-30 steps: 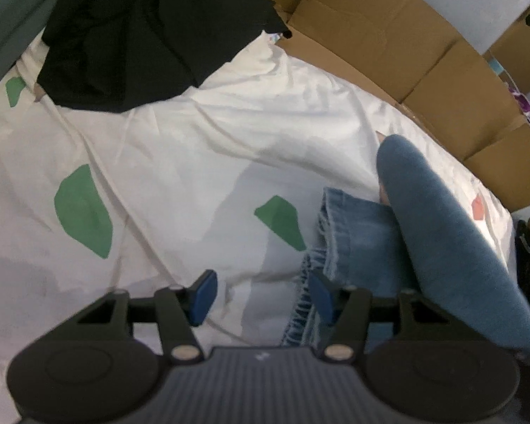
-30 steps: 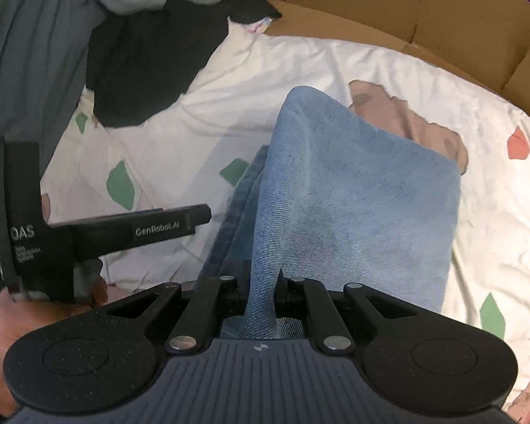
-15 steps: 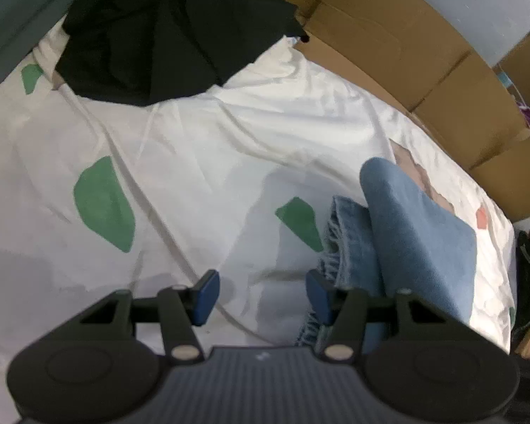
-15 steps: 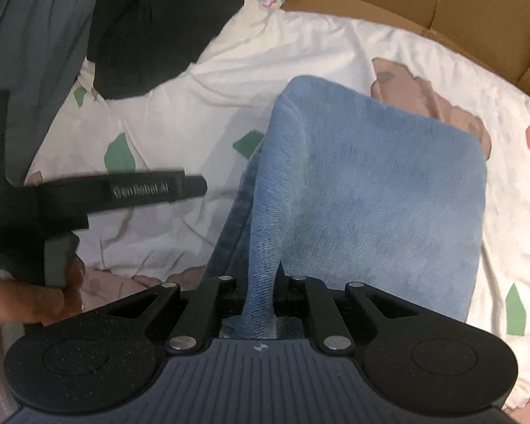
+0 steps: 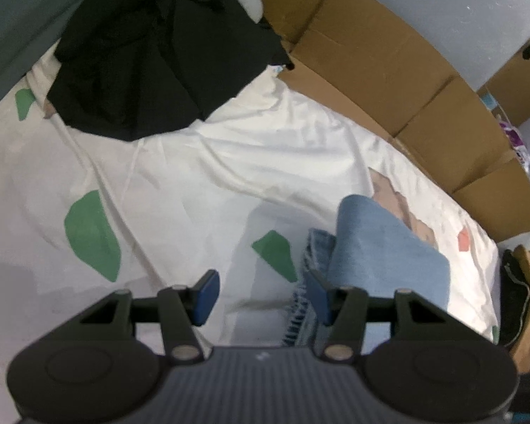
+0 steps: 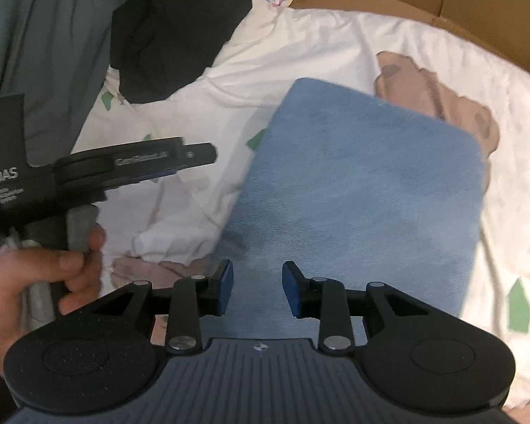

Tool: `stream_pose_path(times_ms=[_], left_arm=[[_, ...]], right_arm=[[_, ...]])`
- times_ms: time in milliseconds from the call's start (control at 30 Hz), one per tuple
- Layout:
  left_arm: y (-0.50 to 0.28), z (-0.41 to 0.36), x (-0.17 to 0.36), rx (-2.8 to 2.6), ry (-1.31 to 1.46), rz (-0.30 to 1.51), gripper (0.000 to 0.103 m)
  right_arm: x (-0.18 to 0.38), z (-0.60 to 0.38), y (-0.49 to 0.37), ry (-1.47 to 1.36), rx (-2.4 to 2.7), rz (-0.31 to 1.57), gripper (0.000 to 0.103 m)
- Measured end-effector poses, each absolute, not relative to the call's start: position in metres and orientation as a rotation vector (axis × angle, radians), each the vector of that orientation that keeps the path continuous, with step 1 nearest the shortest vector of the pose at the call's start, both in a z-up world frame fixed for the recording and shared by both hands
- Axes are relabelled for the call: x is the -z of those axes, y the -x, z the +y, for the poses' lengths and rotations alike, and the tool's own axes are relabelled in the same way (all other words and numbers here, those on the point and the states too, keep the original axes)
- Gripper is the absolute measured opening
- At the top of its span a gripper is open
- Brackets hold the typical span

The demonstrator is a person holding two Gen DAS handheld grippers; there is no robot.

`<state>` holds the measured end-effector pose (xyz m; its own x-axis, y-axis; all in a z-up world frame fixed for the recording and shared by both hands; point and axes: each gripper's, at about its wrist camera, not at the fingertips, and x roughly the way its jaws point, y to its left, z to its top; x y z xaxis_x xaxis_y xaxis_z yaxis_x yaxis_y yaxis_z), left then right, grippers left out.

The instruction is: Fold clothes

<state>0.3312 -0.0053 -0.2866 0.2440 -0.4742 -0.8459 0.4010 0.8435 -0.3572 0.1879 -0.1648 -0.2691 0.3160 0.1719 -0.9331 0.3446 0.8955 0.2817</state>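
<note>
My right gripper (image 6: pixel 257 289) has just been opening; its jaws stand apart above the folded light-blue denim garment (image 6: pixel 364 190), which lies on the white patterned bedsheet (image 5: pixel 201 176). My left gripper (image 5: pixel 261 295) hangs open, gripping nothing, just beside the denim.

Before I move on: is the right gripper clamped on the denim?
No, the right gripper has just been opening; its pads stand apart above the folded denim, pinching nothing.
</note>
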Motion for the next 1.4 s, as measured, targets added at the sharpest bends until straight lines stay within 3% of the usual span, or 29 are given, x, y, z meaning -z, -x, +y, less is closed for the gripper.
stream_pose_path(times_ms=[367,767,1400], left_arm=[[-0.3,-0.04,0.289,0.659,-0.035,1.181,0.057],[-0.272,-0.047,0.31,0.668,-0.129,1.21,0.056],[-0.271,-0.061,0.326,0.716,-0.161,1.214,0.053]], right_arm=[[0.263,-0.215,-0.169,-0.398,0.003,1.193,0.038],[0.343,-0.279,-0.088,-0.401,0.01,1.122,0.038],[0.366,-0.285,-0.019,-0.512,0.023,1.075,0.038]])
